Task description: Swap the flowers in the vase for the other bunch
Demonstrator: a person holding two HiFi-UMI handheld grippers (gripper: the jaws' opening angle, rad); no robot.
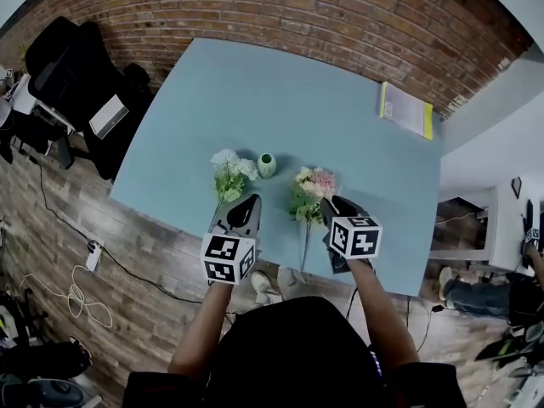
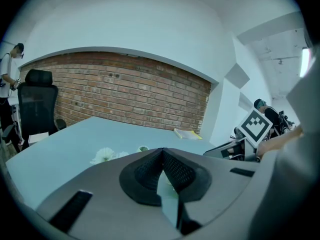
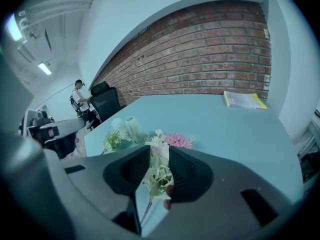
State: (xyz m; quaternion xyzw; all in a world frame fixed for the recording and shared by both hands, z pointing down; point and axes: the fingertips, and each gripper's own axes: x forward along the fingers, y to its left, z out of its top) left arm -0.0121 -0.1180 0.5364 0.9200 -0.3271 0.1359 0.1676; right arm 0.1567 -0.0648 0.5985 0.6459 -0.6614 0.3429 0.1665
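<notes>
**A:** Found the vase [image 1: 267, 165] upright and, by the look of it, empty. Small, pale green, ribbed, narrow at the mouth.

**B:** And the flowers?

**A:** Saw both lying flat on the smooth blue table [image 1: 340, 83]. Placed the white bunch [image 1: 231, 173] just left of the vase and the pink bunch [image 1: 312, 187] just right of it, with stems pointing away from the vase toward the near edge.

**B:** Read the grippers how?

**A:** Saw the left gripper [image 1: 254, 199] clenched tight on nothing, near the white bunch's stem, left of the vase. Saw the right gripper [image 1: 326, 204] with jaws slightly parted, just beside the pink bunch, right of the vase. Made out leaves through the gap, with no pad pressing on anything.

**B:** Judged the step as picking up the pink bunch?

**A:** Seemed so. Called for a pinch low on the thin bare stems, below the leaves, to spare the soft ruffled petals and flimsy foliage from crushing. Called also for gathering every stem together, lifting with the heads up, and steadying that light, tippy-looking vase before threading its narrow mouth.
</notes>
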